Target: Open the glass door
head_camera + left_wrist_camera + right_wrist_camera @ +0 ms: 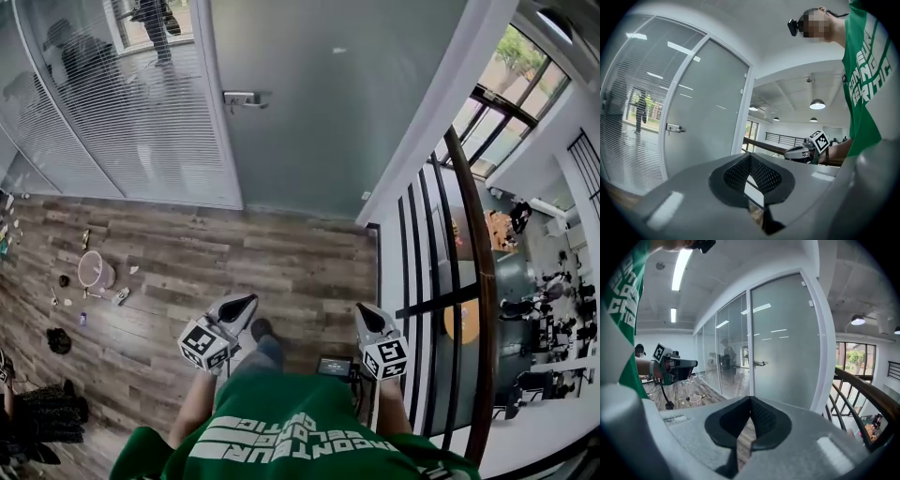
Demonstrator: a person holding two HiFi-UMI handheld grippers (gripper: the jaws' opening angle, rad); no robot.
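The frosted glass door (309, 103) stands closed across the wooden floor, with its metal handle (242, 99) on its left edge. The left gripper (246, 302) and the right gripper (364, 312) are held in front of the person's green shirt, well short of the door, and both point toward it. The left gripper view shows the door (705, 112) and handle (674, 128) far beyond the jaws of the left gripper (750, 155), which meet with nothing between them. The right gripper (751, 399) is likewise shut and empty, the handle (760, 363) far ahead.
A glass wall with blinds (112, 103) runs left of the door. Small items and a round white thing (92, 269) lie on the floor at the left, and dark bags (47, 412) at the lower left. A dark railing (473, 281) borders the right over a lower level.
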